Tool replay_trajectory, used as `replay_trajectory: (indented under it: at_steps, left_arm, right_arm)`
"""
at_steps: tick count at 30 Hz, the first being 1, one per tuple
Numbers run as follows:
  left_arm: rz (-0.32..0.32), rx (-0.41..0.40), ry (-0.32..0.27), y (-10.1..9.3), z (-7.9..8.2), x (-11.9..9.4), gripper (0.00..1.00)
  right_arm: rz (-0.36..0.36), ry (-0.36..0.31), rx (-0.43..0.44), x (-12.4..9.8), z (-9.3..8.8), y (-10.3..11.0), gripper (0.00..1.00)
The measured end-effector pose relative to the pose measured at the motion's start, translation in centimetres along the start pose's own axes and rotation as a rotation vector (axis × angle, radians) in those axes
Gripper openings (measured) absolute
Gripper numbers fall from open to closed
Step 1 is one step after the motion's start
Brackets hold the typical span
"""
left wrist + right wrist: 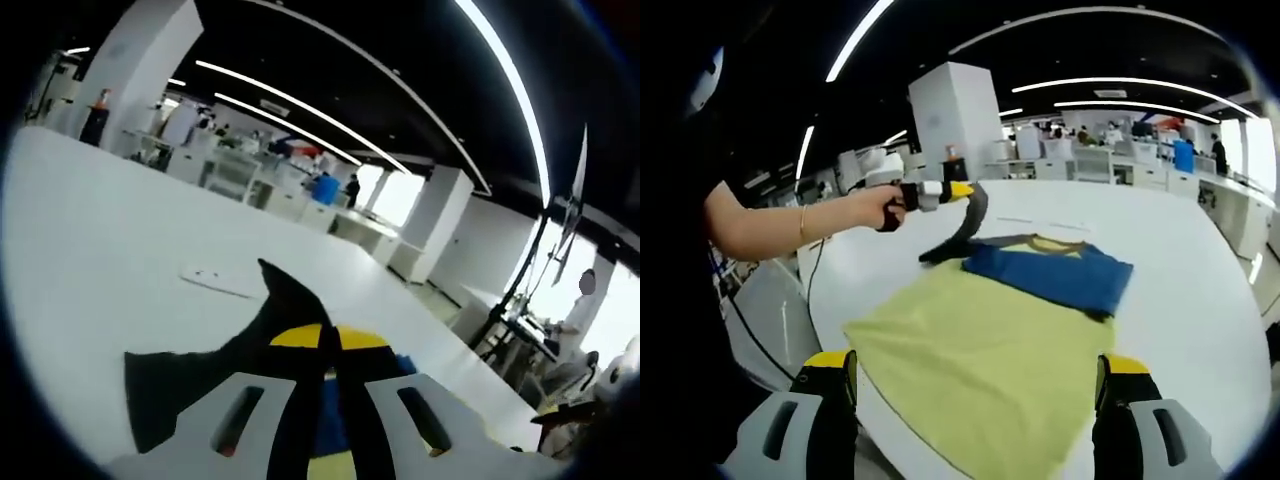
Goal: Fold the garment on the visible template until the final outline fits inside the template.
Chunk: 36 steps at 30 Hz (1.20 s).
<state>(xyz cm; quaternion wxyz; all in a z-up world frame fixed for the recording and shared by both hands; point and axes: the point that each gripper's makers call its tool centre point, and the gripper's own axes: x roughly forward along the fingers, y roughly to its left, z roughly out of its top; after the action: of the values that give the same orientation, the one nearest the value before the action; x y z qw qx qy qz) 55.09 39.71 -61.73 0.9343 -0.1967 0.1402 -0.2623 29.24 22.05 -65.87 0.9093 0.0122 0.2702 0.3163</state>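
A garment lies on the white table: a yellow-green body, a blue part folded over it, and a dark grey sleeve. My left gripper, held by a hand, is shut on the sleeve's end and holds it up above the table. In the left gripper view its yellow-tipped jaws meet on the dark fabric, with a bit of blue beyond. My right gripper stands open over the near edge of the yellow-green body, touching nothing.
A flat white strip lies on the table beyond the garment. The table's near-left edge curves off beside a cable. Desks, pillars and people stand far behind.
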Motion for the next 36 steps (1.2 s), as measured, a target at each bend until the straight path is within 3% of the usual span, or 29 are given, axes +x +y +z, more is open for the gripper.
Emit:
replay_trajectory:
  at_steps: [22,26,36]
  left_arm:
    - [-0.157,0.049,0.056,-7.0,-3.6,5.4,0.01]
    - [-0.183,0.013,0.056,-7.9,-4.2,5.8,0.01]
    - [-0.261,0.012,0.099,-10.1,-6.6,7.3,0.01]
  right_arm:
    - [-0.013,0.024,0.028,-0.6,-1.0,-1.2,0.99]
    - [-0.021,0.023,0.042,-0.6,-1.4,-1.5,0.99]
    - [-0.026,0.022,0.052,-0.4,-1.6,-2.0,0.99]
